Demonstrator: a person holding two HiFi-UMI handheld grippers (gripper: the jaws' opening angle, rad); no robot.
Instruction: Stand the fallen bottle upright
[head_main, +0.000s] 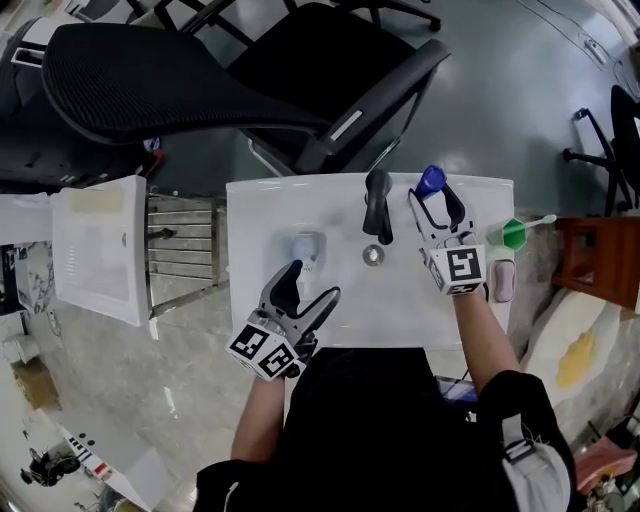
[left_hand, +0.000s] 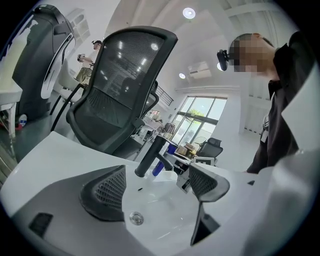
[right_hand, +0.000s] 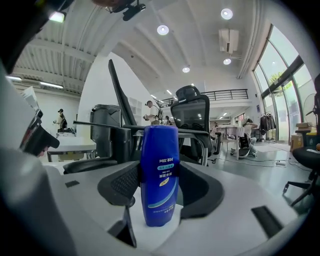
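Bottle (right_hand: 160, 172) upright in your right gripper (head_main: 436, 203)
Its fingers (right_hand: 121, 184) clamp the bottle on the surface (head_main: 485, 192), right of the tap (head_main: 377, 203) (far edge); your left gripper (head_main: 313, 282) hangs open, near side.

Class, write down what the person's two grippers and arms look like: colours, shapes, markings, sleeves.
Both the left gripper and the right gripper have two curved black jaws with mesh-textured pads, set on a pale grey body. Each carries a white cube with black square markers. No cables show. The person wears a black top; the forearms are uncovered.
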